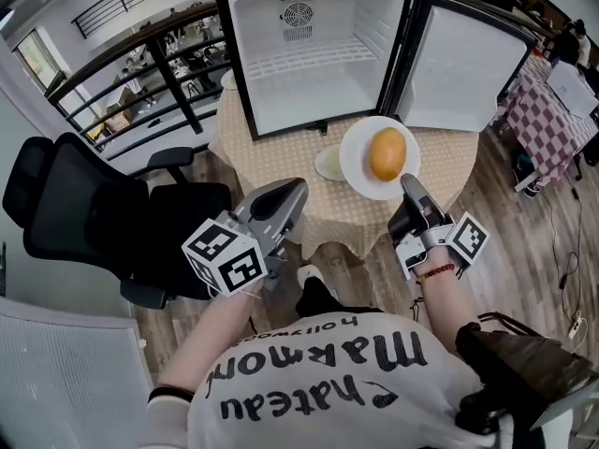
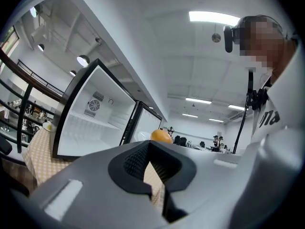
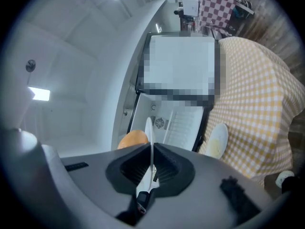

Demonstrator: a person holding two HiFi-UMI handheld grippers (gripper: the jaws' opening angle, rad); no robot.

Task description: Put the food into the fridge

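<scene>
The fridge [image 1: 318, 54] stands on the desk [image 1: 271, 162] with its door swung wide and its white inside bare. Just in front of its open mouth, toward the door side, a white plate [image 1: 360, 171] is held over the checked cloth, and the food [image 1: 387, 153], a round orange-brown lump, sits in the middle of it.

The right gripper [image 1: 409, 183] has that plate by the rim farthest from the fridge. In the right gripper view its fingers [image 3: 133, 168] are clenched on the thin white edge of the plate [image 3: 149, 132], which stands like a blade between them. The food [image 3: 132, 139] lies just beyond the fingertips and to one side, not touching them, with the fridge [image 3: 178, 123] behind it.

The left gripper [image 1: 288, 195] hangs farther back from the fridge, off the desk's near edge. Its fingers [image 2: 136, 162] are released, a narrow gap between them showing only cloth. The food [image 2: 161, 136] peeks over them, well apart.

A smaller plate [image 1: 328, 164] lies on the desk just before the fridge.
</scene>
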